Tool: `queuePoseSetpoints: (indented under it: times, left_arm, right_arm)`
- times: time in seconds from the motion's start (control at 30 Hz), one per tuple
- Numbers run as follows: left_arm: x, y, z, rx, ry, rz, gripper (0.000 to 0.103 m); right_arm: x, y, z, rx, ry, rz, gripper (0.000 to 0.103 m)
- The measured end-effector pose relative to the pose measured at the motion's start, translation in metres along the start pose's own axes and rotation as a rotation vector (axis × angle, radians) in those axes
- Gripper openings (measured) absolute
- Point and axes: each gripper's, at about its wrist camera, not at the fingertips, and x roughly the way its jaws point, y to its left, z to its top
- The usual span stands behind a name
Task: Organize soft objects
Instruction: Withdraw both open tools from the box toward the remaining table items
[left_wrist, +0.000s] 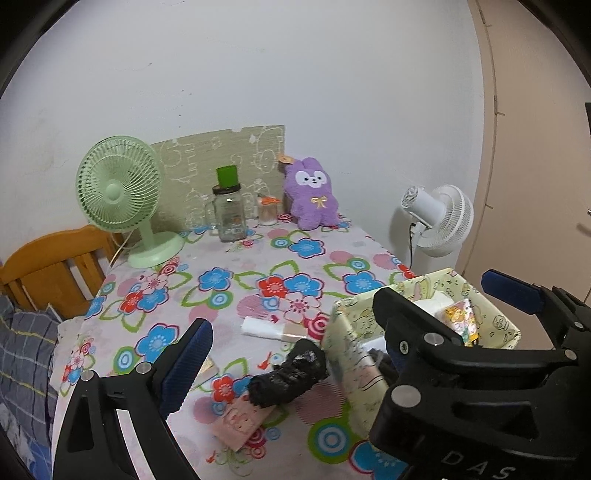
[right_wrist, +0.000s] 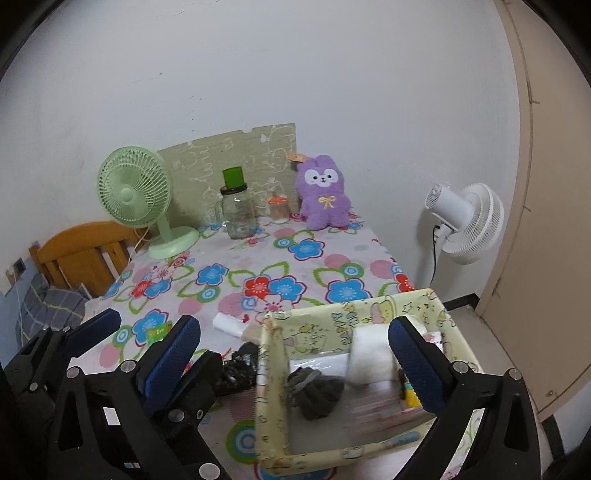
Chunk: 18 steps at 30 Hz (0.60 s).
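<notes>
The yellow fabric box (right_wrist: 266, 391) sits at the near right corner of the flowered worktop (right_wrist: 236, 258). It already holds a grey knotted bundle (right_wrist: 317, 391), a white roll (right_wrist: 369, 362) and some flat packets. Outside it, at its 9 o'clock, lie a black roll (left_wrist: 288, 376) resting on a pink cloth (left_wrist: 240, 421), and at about 11 o'clock of that roll a white folded piece (left_wrist: 258, 326).

The right gripper (right_wrist: 295, 360) hovers over the box with its fingers spread as wide as they go and nothing in them. The left gripper (left_wrist: 295, 347) is also spread wide and empty, with the black roll framed between its fingers but untouched.

The step in hand looks like fetching the black roll. It would go best if the left gripper came down across the roll's narrow middle rather than its ends, squeezing gently so the soft bundle does not unroll. The pink cloth should be left behind, since a low pinch could drag it along. The roll would probably fit best in the box's free space at 7 o'clock of the grey bundle. The right gripper should move clear of the box first.
</notes>
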Motion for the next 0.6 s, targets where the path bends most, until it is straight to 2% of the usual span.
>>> queuePoseSetpoints:
  times: [0.6]
  left_arm:
    - [-0.010,0.047,-0.015,-0.036,-0.005,0.043,0.096]
  right_arm:
    - [0.002,0.048,-0.009,-0.033,-0.015,0.060,0.103]
